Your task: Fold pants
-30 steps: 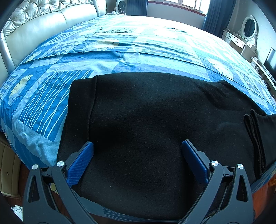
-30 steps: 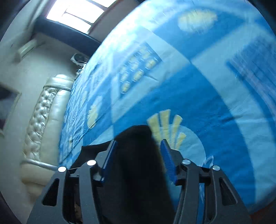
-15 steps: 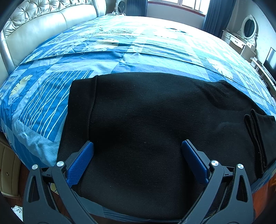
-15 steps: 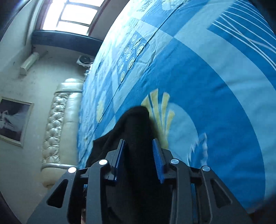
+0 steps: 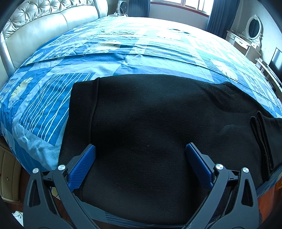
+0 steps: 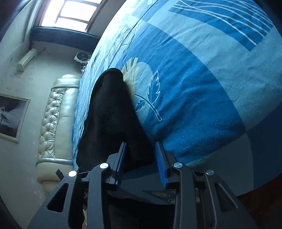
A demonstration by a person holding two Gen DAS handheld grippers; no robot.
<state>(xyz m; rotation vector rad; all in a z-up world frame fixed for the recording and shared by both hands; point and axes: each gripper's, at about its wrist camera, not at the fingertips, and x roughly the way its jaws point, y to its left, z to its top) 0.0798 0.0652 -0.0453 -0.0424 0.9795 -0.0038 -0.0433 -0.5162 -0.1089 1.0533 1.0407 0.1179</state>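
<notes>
Black pants (image 5: 158,123) lie flat across the near edge of the bed, on a blue patchwork bedspread (image 5: 123,58); fabric spreads wide, waistband side at the left with a seam line running down it, a folded double edge at the far right. In the right wrist view the pants (image 6: 109,112) show as a raised dark ridge of cloth running away from the camera along the bedspread (image 6: 202,79).

Left gripper (image 5: 141,151) hovers over the middle of the pants, jaws spread wide, blue pads on either side with only flat cloth below and nothing pinched.

Right gripper (image 6: 141,155) sits at the bed edge, jaws narrow and just been closing, with a bunched bit of the pants between the blue pads. Cloth touches the left pad; whether the right pad presses on it cannot be told, a thin gap seems visible there.

Around: a cream tufted headboard (image 5: 44,24), a window (image 5: 185,5) with dark blue curtains, a white vanity with oval mirror (image 5: 253,28), a framed picture (image 6: 12,116) on the wall, an air conditioner unit (image 6: 26,59).
</notes>
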